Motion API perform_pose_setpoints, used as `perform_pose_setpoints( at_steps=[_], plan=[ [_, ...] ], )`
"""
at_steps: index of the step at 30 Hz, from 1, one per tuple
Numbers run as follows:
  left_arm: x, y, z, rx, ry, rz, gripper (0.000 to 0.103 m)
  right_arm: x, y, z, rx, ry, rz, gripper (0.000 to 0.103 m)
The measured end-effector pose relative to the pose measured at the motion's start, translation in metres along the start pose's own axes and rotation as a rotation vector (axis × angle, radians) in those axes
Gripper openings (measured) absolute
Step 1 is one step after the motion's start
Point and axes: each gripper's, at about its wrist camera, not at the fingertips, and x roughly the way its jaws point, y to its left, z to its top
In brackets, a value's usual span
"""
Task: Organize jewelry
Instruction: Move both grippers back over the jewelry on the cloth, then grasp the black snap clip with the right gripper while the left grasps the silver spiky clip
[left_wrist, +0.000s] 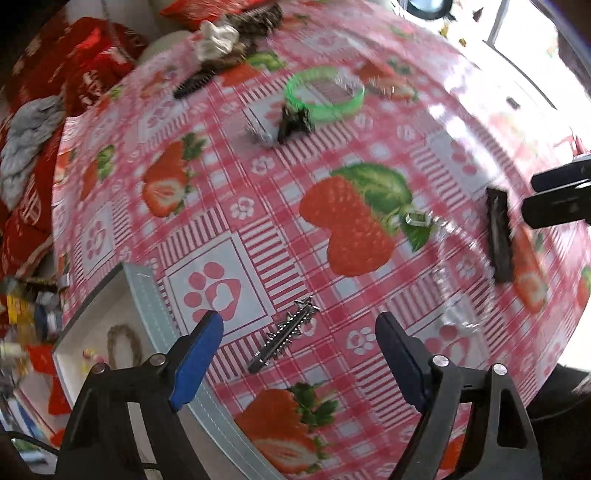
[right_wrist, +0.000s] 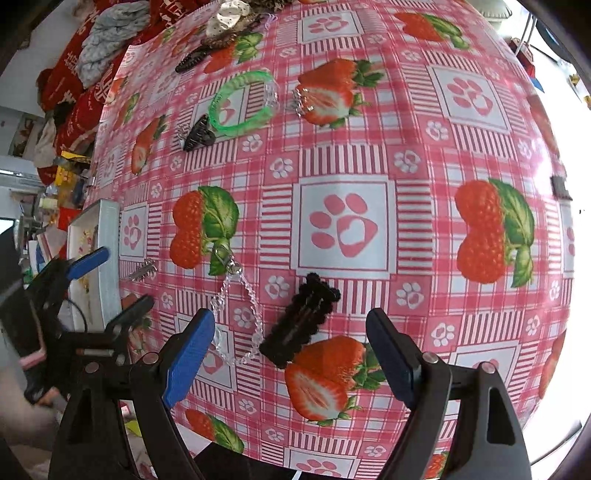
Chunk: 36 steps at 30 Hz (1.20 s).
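My left gripper (left_wrist: 299, 325) is open and empty, low over a silver hair clip (left_wrist: 283, 335) that lies between its fingers. A white jewelry box (left_wrist: 144, 295) sits at the table's left edge, with a ring-shaped item inside. My right gripper (right_wrist: 290, 332) is open and empty over a black fuzzy hair clip (right_wrist: 300, 320) and a clear bead bracelet (right_wrist: 236, 314). A green bangle (right_wrist: 242, 104) and a black claw clip (right_wrist: 198, 133) lie farther back. The left gripper (right_wrist: 110, 277) shows in the right wrist view beside the box (right_wrist: 107, 258).
The table wears a pink strawberry-and-paw oilcloth (right_wrist: 343, 221). A black comb (right_wrist: 192, 59), a white scrunchie (right_wrist: 231, 14) and a silver chain (right_wrist: 301, 101) lie at the back. Red and grey cloths (left_wrist: 44, 110) pile up beyond the left edge.
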Motion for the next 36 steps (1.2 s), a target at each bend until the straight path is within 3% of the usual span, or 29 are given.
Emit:
perform_pose_setpoints(
  at_steps=[5, 10, 17, 24, 28, 31, 33, 34, 36],
  plan=[
    [0.022, 0.007, 0.001, 0.026, 0.055, -0.023, 0.090, 0.002, -0.005, -0.009, 0.009, 0.009, -0.005, 0.086],
    [0.029, 0.021, 0.003, -0.054, 0.084, -0.101, 0.090, 0.006, -0.010, -0.017, 0.039, 0.022, -0.016, 0.086],
    [0.025, 0.021, -0.001, -0.110, 0.073, -0.112, 0.068, 0.018, -0.012, -0.025, 0.093, 0.036, -0.108, 0.086],
    [0.021, 0.015, -0.004, -0.242, 0.070, -0.099, 0.045, 0.028, -0.010, -0.024, 0.179, 0.012, -0.168, 0.086],
    [0.012, 0.005, -0.014, -0.310, 0.065, -0.094, 0.040, 0.035, -0.006, -0.026, 0.221, -0.002, -0.181, 0.083],
    [0.011, 0.007, -0.021, -0.362, 0.065, -0.101, 0.037, 0.038, 0.002, -0.022, 0.229, -0.024, -0.238, 0.077],
    [0.010, 0.008, -0.027, -0.402, 0.066, -0.101, 0.022, 0.041, 0.011, -0.018, 0.206, -0.034, -0.298, 0.071],
    [0.008, 0.009, -0.030, -0.416, 0.068, -0.104, 0.022, 0.044, 0.016, -0.017, 0.185, -0.032, -0.327, 0.071],
    [0.007, 0.010, -0.036, -0.456, 0.069, -0.134, 0.016, 0.044, 0.027, -0.016, 0.131, -0.050, -0.345, 0.057]
  ],
)
